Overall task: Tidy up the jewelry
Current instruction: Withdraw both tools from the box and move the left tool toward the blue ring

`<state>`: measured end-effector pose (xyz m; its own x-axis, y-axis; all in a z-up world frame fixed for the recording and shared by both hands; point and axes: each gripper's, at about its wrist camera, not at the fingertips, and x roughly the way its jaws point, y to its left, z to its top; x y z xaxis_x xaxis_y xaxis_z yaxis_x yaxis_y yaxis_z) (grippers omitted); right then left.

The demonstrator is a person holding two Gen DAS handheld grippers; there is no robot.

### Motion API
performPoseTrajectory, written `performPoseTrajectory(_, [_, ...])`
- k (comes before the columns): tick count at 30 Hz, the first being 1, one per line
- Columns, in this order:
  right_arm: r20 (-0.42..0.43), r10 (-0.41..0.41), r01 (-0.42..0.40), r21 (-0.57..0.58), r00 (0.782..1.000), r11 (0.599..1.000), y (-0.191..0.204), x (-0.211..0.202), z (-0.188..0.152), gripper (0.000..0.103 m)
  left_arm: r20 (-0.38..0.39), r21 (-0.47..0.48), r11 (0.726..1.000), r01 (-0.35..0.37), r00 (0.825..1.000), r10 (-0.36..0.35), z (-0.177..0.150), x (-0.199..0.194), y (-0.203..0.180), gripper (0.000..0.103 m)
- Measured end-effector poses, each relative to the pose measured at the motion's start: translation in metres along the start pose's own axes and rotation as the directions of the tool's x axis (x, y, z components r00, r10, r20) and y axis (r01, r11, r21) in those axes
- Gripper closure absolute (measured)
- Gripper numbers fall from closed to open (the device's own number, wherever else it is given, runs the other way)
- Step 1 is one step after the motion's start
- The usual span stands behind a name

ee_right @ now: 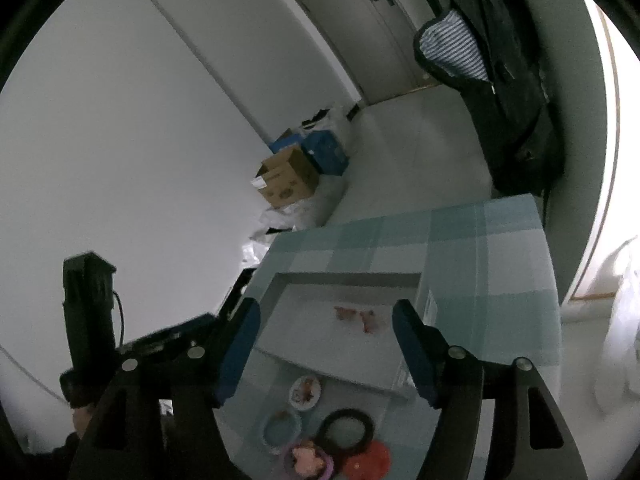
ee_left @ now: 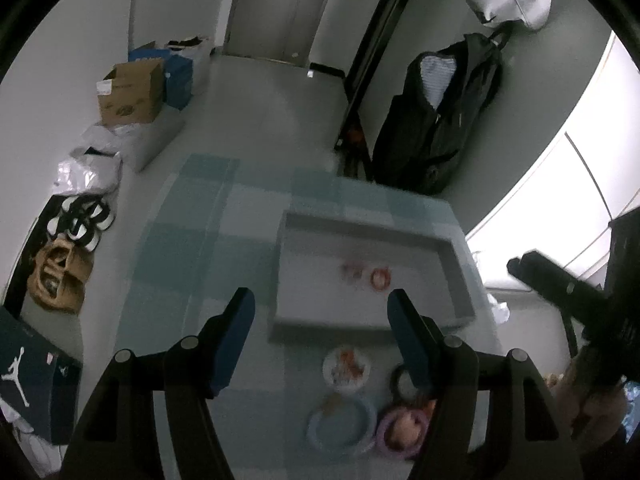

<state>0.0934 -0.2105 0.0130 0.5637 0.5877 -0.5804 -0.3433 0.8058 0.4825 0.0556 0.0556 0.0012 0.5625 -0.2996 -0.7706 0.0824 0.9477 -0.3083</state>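
Observation:
A grey shallow tray (ee_left: 360,224) sits on a table with a blue-green checked cloth (ee_left: 192,240); it also shows in the right wrist view (ee_right: 352,278). Small red and pink pieces (ee_left: 380,278) lie inside it (ee_right: 366,316). In front of the tray lie a white round dish with orange bits (ee_left: 346,368), a pale blue ring (ee_left: 342,426), a purple ring (ee_left: 400,432) and a dark ring (ee_left: 400,380). The right wrist view also shows a red disc (ee_right: 366,460). My left gripper (ee_left: 320,344) is open above these. My right gripper (ee_right: 326,354) is open too.
Cardboard and blue boxes (ee_left: 132,92) stand by the left wall. Bags and sandals (ee_left: 80,220) lie on the floor at left. A dark jacket (ee_left: 440,120) hangs beyond the table. A door (ee_left: 280,8) is at the back.

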Motion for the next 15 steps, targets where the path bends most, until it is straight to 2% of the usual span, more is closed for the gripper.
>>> performPoseTrajectory(7, [-0.026, -0.022, 0.022, -0.035, 0.999, 0.999, 0.009, -0.009, -0.019, 0.031, -0.034, 0.028, 1.000, -0.011, 0.999, 0.012, -0.021, -0.007, -0.001, 0.038])
performPoseTrajectory(8, [-0.030, -0.029, 0.028, -0.043, 0.999, 0.999, 0.010, -0.009, -0.022, 0.028, -0.049, 0.035, 0.999, -0.009, 0.999, 0.011, -0.024, -0.004, -0.001, 0.038])
performPoseTrajectory(15, [-0.041, -0.061, 0.059, -0.059, 0.997, 0.997, 0.004, -0.013, -0.030, 0.025, -0.155, 0.133, 0.991, -0.011, 0.987, 0.031, -0.045, 0.008, -0.003, 0.038])
